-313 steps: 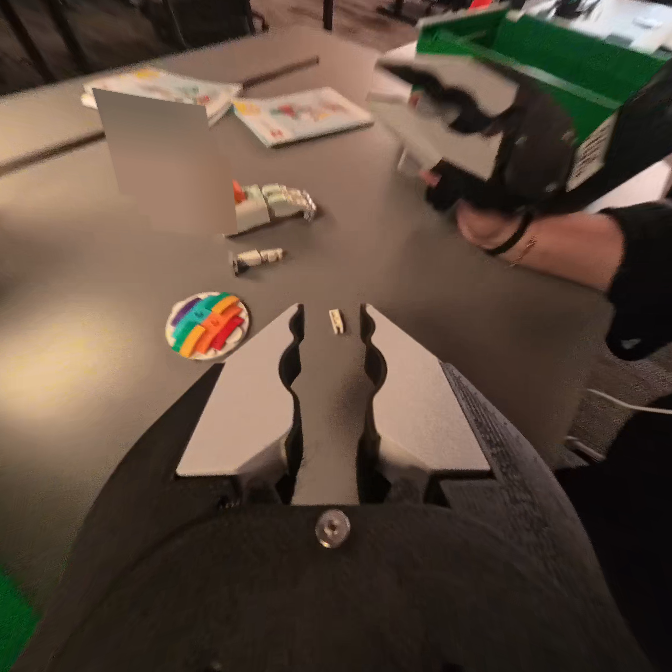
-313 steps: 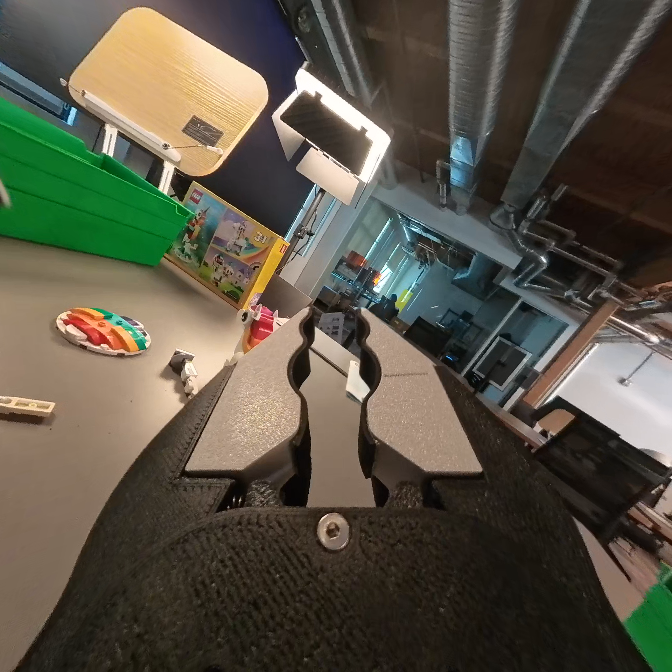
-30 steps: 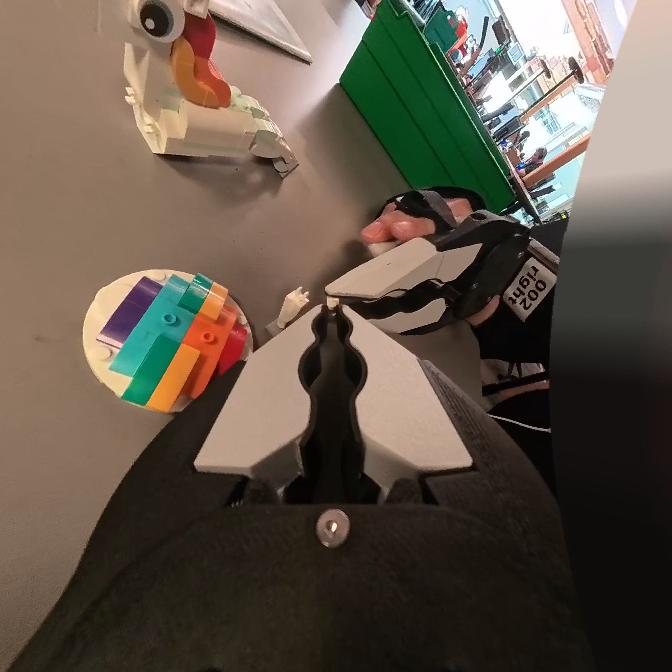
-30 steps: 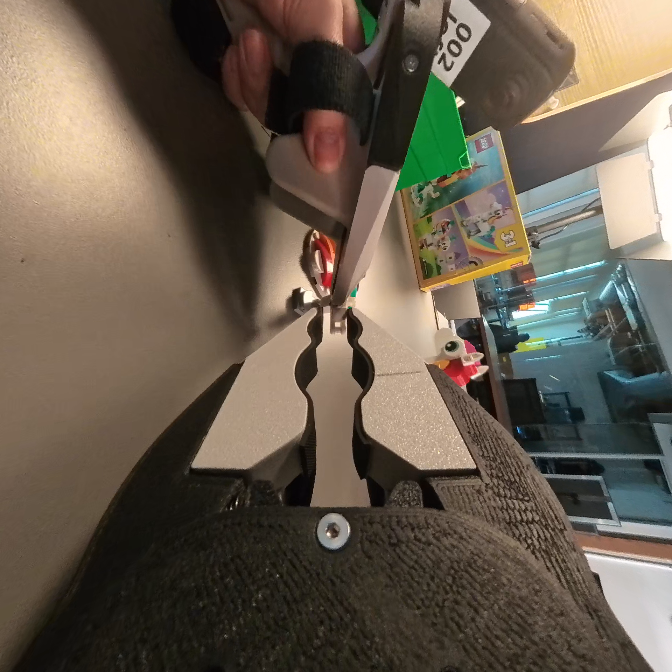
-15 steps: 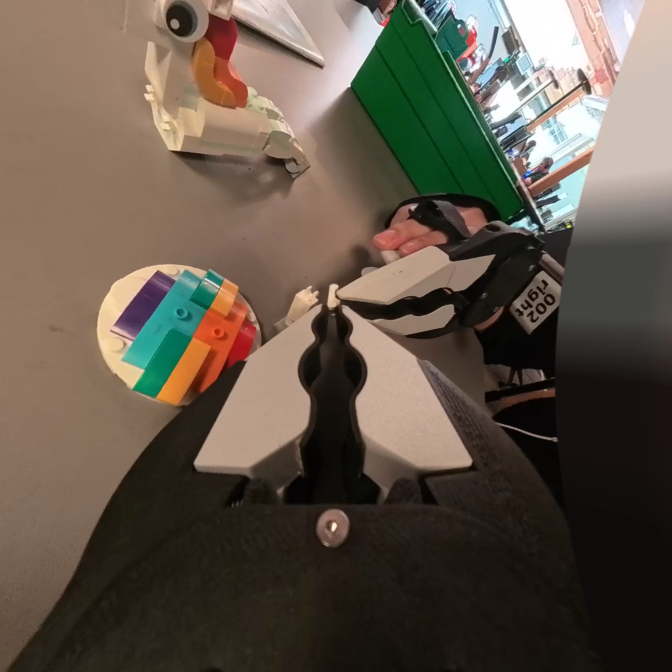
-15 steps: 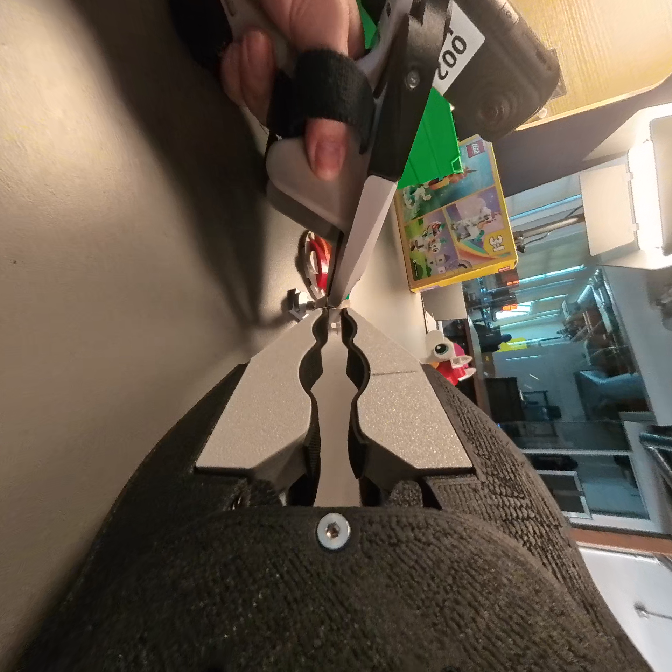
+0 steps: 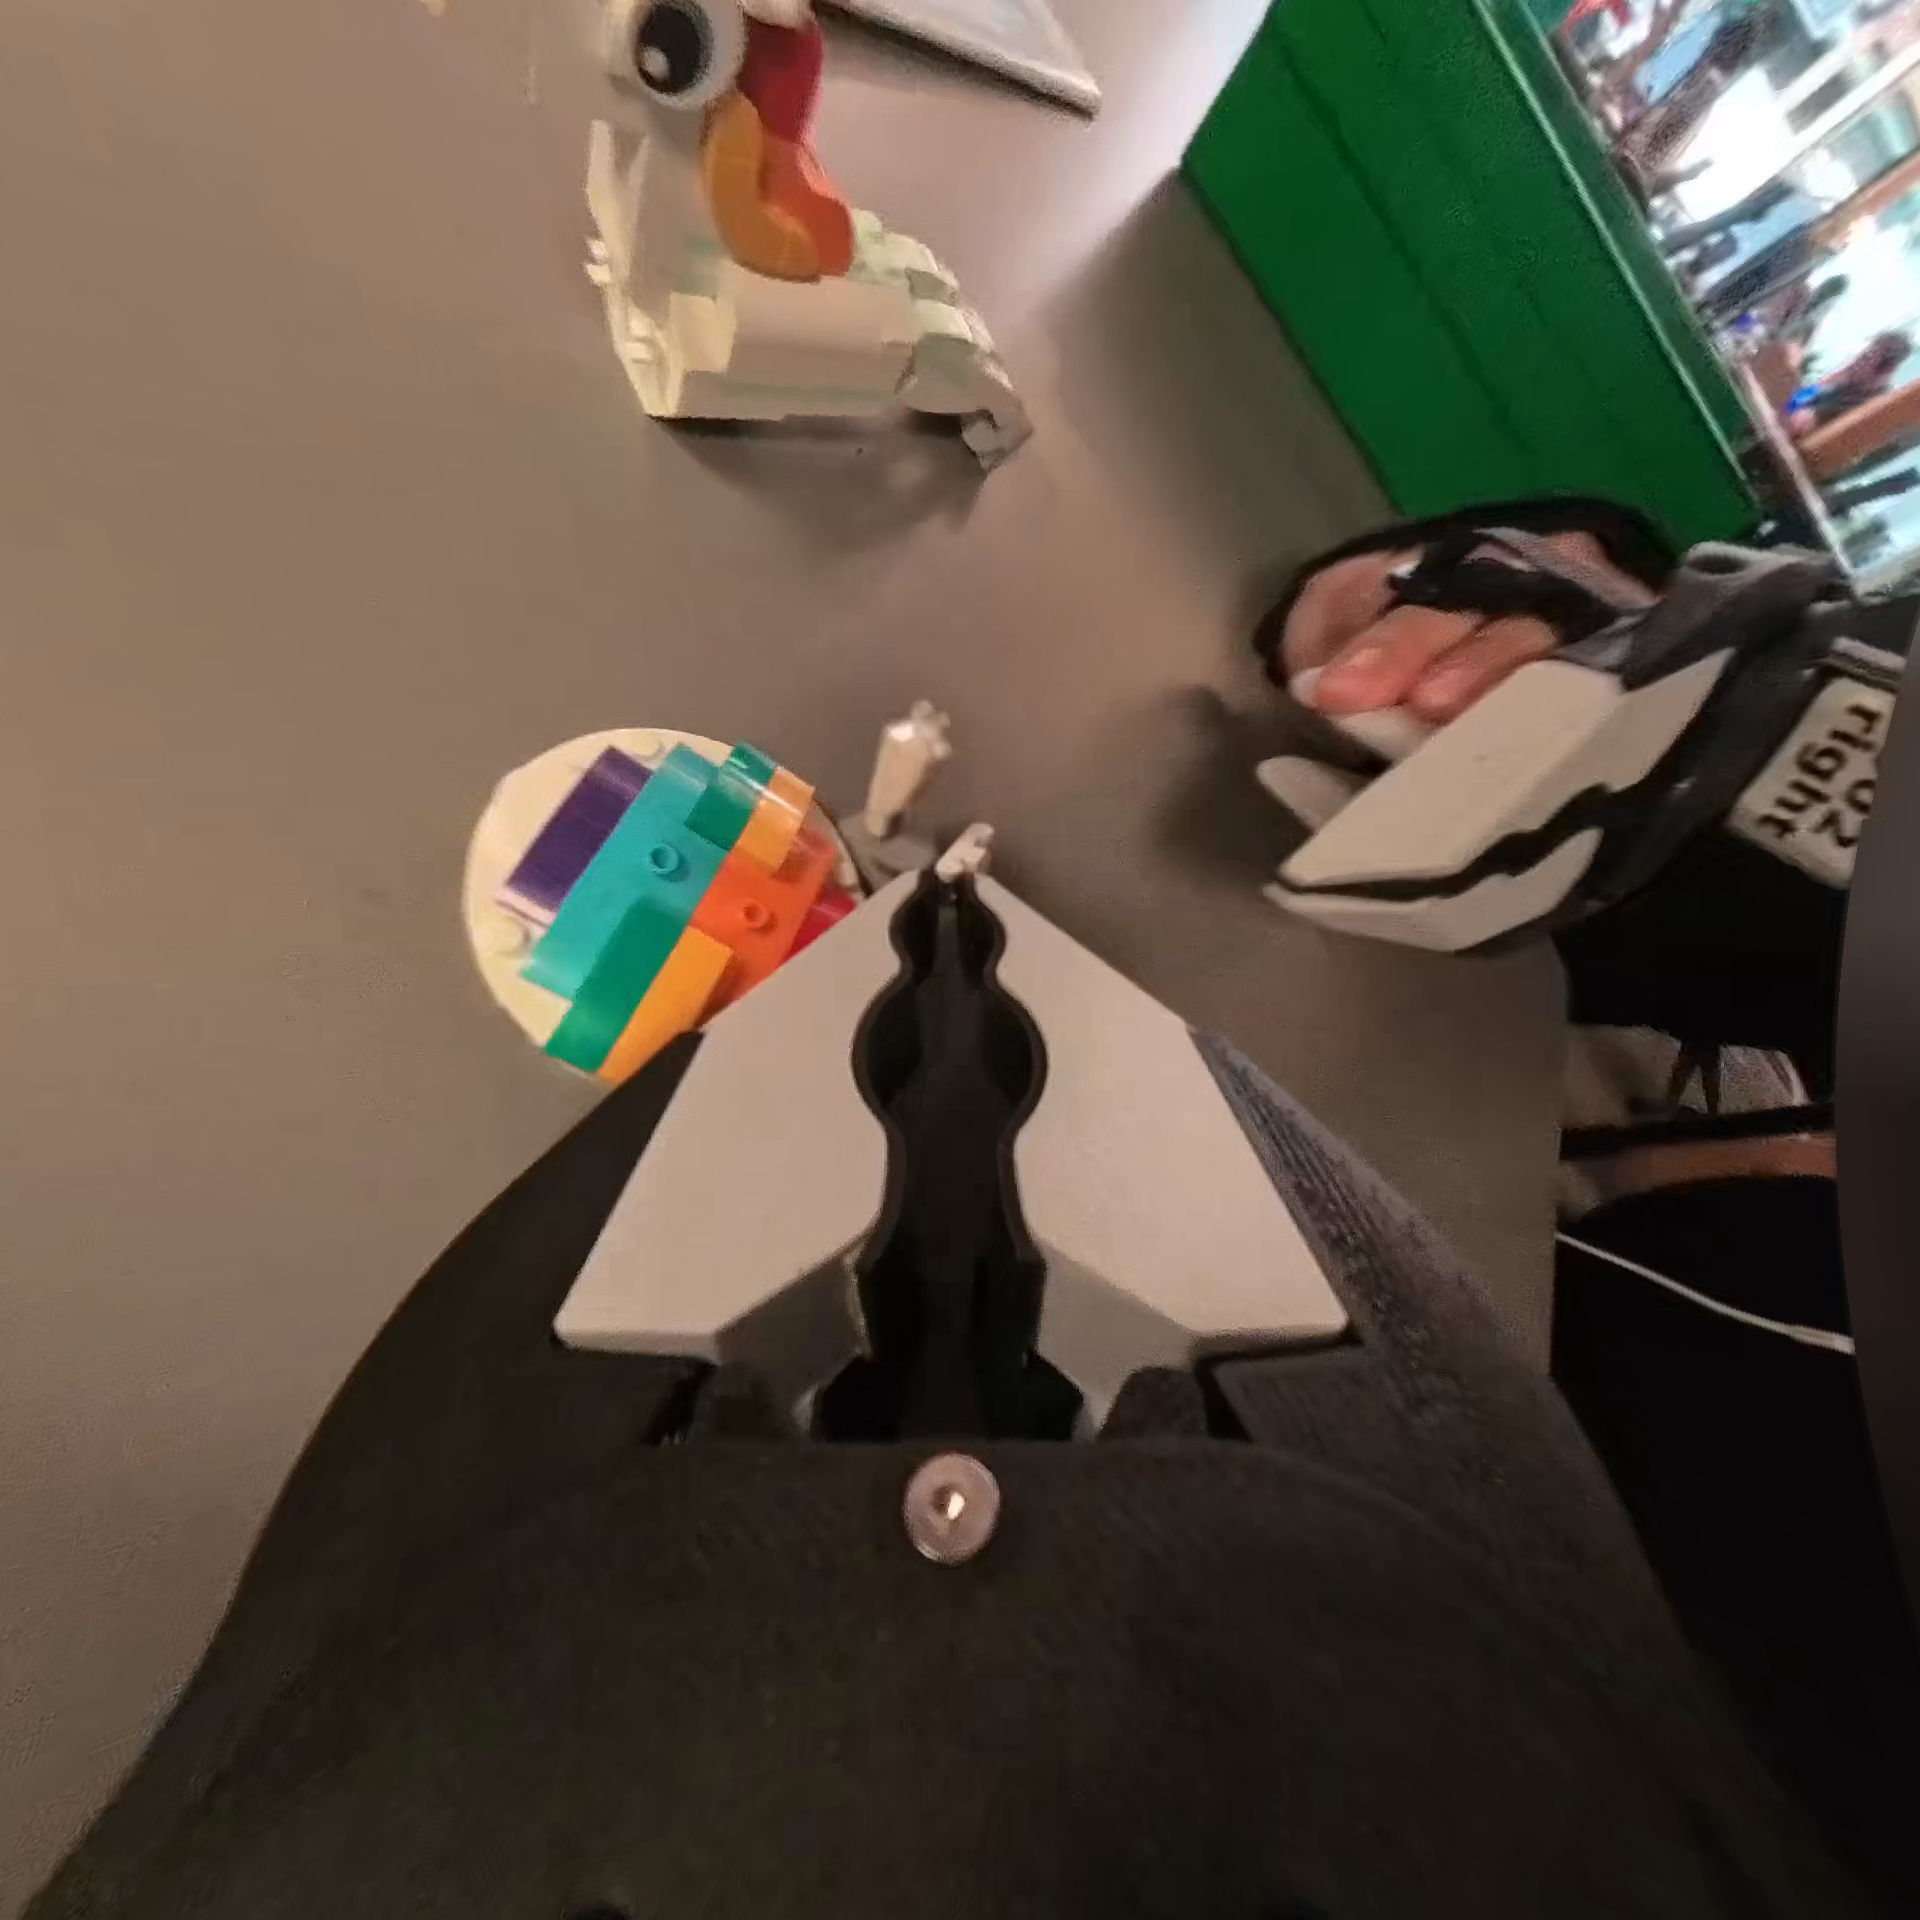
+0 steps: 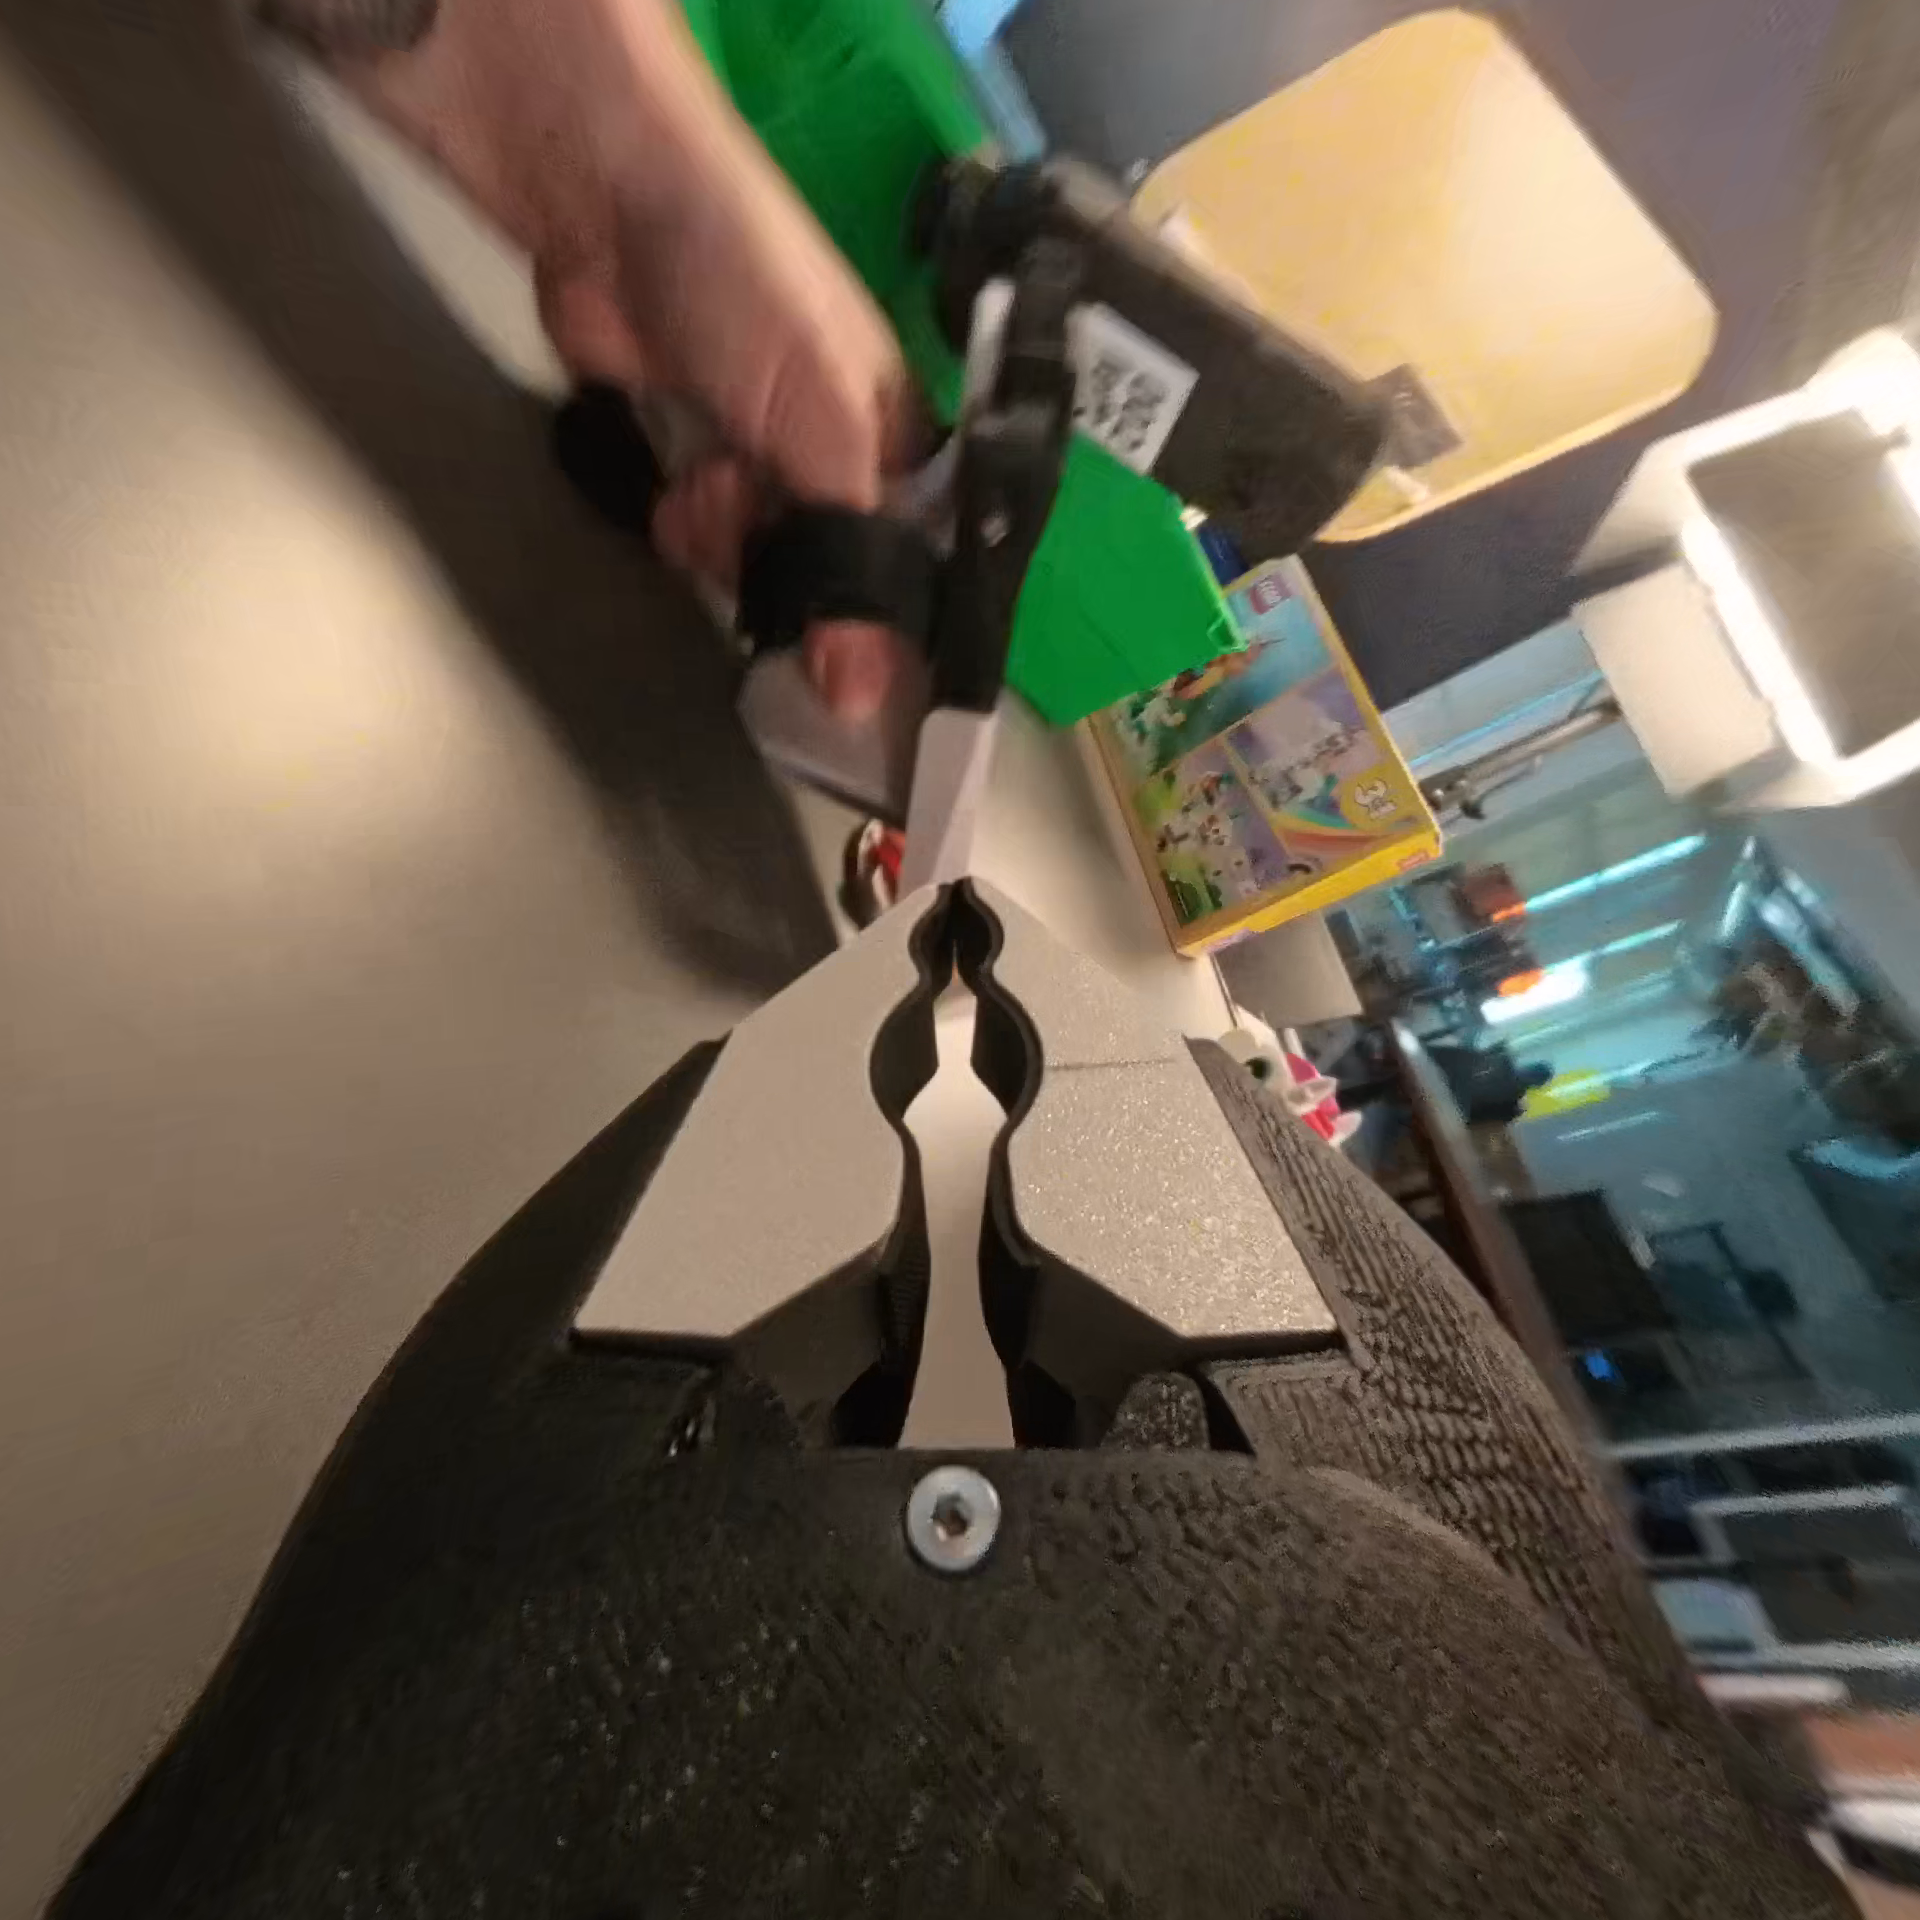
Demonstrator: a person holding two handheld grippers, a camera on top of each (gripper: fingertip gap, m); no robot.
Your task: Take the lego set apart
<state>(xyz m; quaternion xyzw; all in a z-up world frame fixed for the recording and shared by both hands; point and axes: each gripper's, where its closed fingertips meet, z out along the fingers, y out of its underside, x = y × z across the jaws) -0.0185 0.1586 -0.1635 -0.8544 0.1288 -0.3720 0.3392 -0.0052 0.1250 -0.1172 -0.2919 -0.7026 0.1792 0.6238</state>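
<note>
My left gripper (image 7: pixel 961 883) is shut on a small white lego piece (image 7: pixel 964 850) that sticks out past its tips, held above the grey table (image 7: pixel 260 520). My right gripper (image 7: pixel 1283 883) is off to the right, apart from the left one, with its jaws together. In the right wrist view my right gripper (image 8: pixel 958 896) is shut and I see no piece between its tips. A left finger (image 8: pixel 948 779) points down at it. A round white plate with rainbow bricks (image 7: pixel 644 883) and a small white and grey part (image 7: pixel 902 779) lie just beyond my left tips.
A white lego animal body with a big eye and an orange and red mane (image 7: pixel 790 281) lies farther off on the table. A green bin (image 7: pixel 1455 270) stands at the table's right side. In the right wrist view a yellow lego box (image 8: pixel 1268 758) stands behind it.
The two grippers were tip to tip on the small white piece. The right gripper has pulled away to the right and closed fully; the piece stays in the left gripper.
</note>
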